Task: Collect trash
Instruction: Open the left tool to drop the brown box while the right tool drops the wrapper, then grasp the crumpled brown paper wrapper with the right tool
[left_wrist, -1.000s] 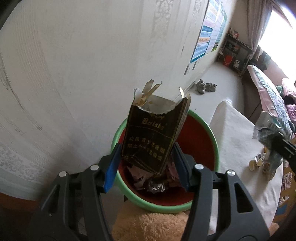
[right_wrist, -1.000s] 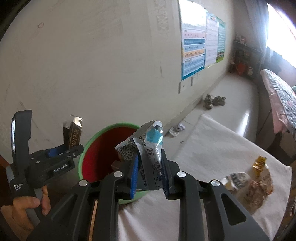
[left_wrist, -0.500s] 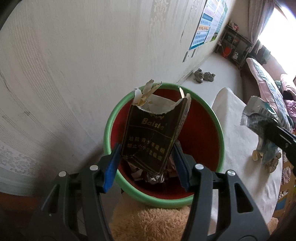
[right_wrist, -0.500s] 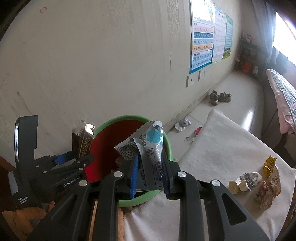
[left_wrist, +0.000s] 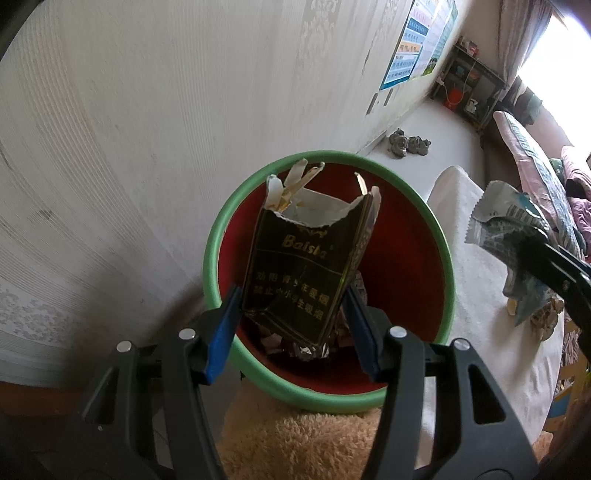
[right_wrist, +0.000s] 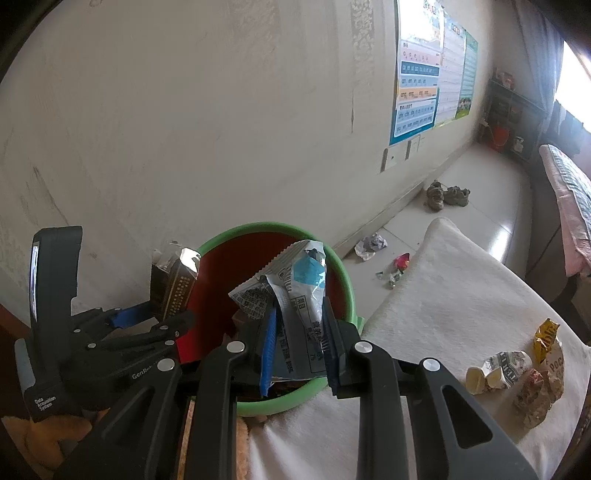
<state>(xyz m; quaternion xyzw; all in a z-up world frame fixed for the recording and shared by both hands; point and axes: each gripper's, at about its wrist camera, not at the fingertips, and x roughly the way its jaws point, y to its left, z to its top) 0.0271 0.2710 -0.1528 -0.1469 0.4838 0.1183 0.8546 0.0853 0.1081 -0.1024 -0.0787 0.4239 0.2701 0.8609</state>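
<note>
My left gripper (left_wrist: 293, 325) is shut on a torn black cigarette pack (left_wrist: 306, 266) with gold lettering, held upright over the red bin with a green rim (left_wrist: 448, 258). Crumpled wrappers lie at the bin's bottom. My right gripper (right_wrist: 299, 332) is shut on a crumpled silver and blue wrapper (right_wrist: 295, 288), also above the bin (right_wrist: 341, 266). In the right wrist view the left gripper (right_wrist: 166, 314) and its pack (right_wrist: 177, 284) sit at the bin's left edge. In the left wrist view the right gripper's wrapper (left_wrist: 509, 229) hangs at the right.
The bin stands against a pale wall (left_wrist: 147, 129). A white cloth-covered surface (right_wrist: 443, 295) to its right carries several crumpled wrappers (right_wrist: 517, 369). Scraps of litter (right_wrist: 371, 245) and a pair of shoes (right_wrist: 447, 194) lie on the floor. An orange fluffy cloth (left_wrist: 295, 443) lies below the bin.
Both grippers have sunk toward the bin, which now fills more of each view. The right gripper with its wrapper has come over the bin's rim. Both grips are unchanged.
</note>
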